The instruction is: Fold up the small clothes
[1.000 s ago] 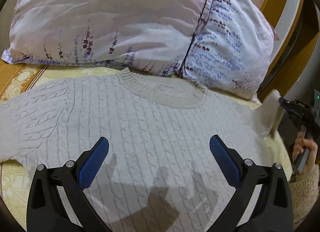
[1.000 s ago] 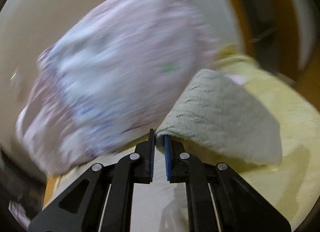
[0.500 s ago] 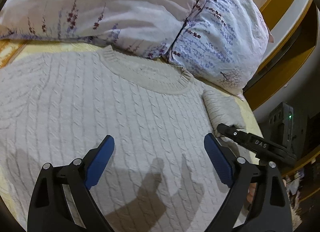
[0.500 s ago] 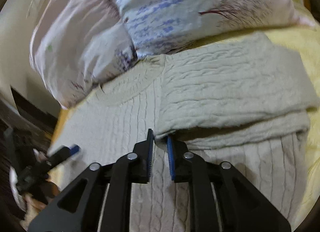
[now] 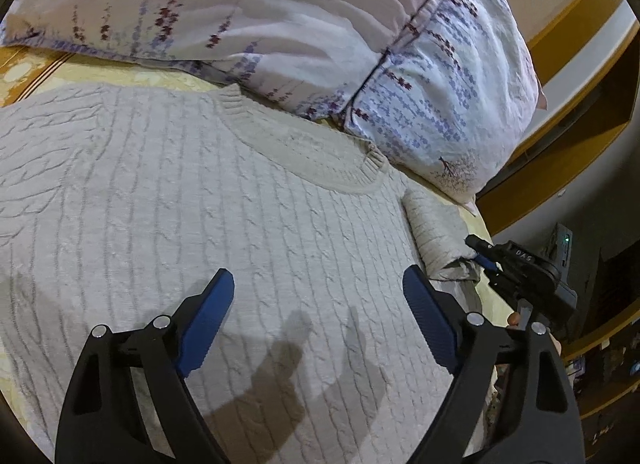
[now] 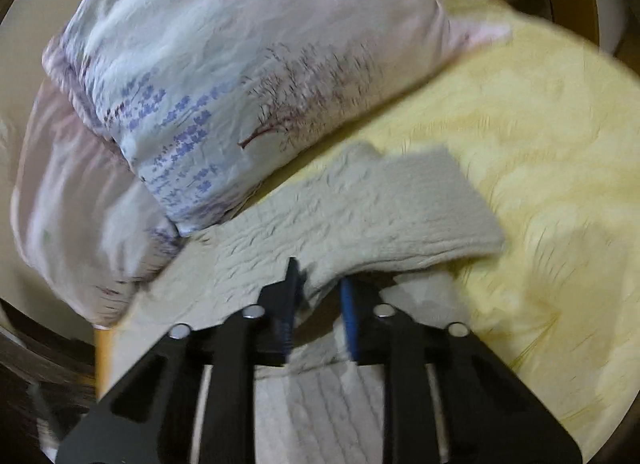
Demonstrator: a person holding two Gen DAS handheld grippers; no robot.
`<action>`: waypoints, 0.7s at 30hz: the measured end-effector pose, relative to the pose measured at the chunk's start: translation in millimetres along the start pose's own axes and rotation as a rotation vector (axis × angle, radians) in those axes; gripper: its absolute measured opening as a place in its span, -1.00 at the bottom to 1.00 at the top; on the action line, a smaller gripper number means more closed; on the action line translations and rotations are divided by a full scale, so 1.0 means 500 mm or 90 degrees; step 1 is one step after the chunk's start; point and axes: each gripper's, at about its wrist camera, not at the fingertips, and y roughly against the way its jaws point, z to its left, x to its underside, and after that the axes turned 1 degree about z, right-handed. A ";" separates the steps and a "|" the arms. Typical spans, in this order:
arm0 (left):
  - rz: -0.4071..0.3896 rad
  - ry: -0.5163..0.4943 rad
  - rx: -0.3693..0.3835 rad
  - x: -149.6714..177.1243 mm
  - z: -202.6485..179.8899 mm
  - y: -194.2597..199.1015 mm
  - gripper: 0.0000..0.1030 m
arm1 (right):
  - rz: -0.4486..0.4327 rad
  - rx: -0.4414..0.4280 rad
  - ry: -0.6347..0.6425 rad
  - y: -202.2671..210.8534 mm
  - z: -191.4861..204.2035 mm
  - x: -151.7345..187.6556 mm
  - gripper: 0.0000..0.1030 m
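**Sleeve fold under way, grip thin at the edge**

A cream cable-knit sweater [image 5: 208, 215] lies spread flat on a pale yellow quilted bedspread [image 6: 552, 151], its ribbed collar towards the far side, just short of a lavender-print pillow [image 5: 304, 23]. The sweater's right sleeve [image 6: 360, 207] is doubled over at the right edge of the bed.

The left gripper [image 5: 318, 296] hovers over the middle of the sweater body with its blue pads wide apart and nothing between them; its jaws have just been closing slightly. The right gripper [image 6: 318, 292], seen at the sleeve in the left wrist view, has its jaws only narrowly parted, and a fold of the sleeve's near edge sits between the blue pads [image 6: 348, 316]. That view is blurred, so I judge it pinched, but cannot be certain how firmly.

Risks from here, as I judge them:
- The hold is near the very edge of a thick, stretchy knit; a quick pull could slide the fabric out and let the sleeve drop short of the body.
- Dragging the sleeve sideways may tug the whole sweater, because the left gripper is not pressing it down.
- The sleeve's lower layer could bunch, leaving a lumpy fold.
- The pillow sits close to the collar and could catch a lifted sleeve.
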 end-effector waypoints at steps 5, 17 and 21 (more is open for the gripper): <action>-0.021 0.027 0.012 -0.006 0.023 0.022 0.65 | -0.058 -0.026 0.144 0.028 0.131 0.003 -0.78; -0.008 0.136 0.091 0.009 0.065 0.012 0.53 | 0.177 -0.239 0.244 -0.091 0.313 0.090 0.06; 0.000 0.163 0.091 -0.002 0.059 -0.011 0.38 | 0.169 -0.204 0.132 -0.059 0.209 0.055 0.06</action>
